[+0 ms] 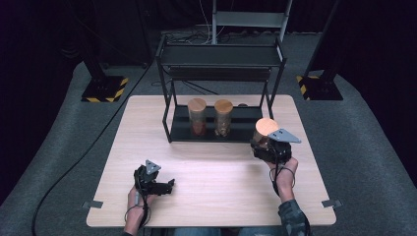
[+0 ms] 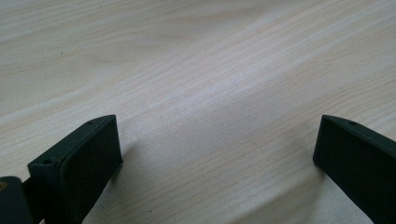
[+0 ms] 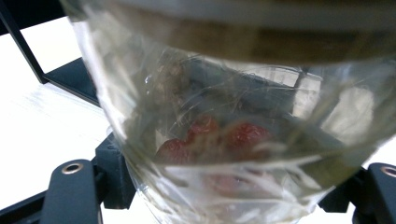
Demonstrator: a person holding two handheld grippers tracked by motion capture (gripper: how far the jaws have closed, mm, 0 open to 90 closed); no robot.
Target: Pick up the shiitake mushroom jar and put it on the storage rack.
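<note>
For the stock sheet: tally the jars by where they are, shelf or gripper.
Jars standing on the rack's bottom shelf: 2
Jar held in the right gripper: 1
Total: 3 jars

The left tool (image 1: 169, 185) is matt black, with a blocky body and a small grey three-cornered plate on top. In the left gripper view its two jaws are flat-faced black slabs with squared ends, each with a small screw hole near the tip. A thin black cable loops off the body by the wrist. The right tool (image 1: 261, 146) is the same black build with a larger pale grey triangular plate and a looping cable. Its jaws show round metal-ringed screw holes. The right forearm wears a dark patterned sleeve (image 1: 291, 214).
</note>
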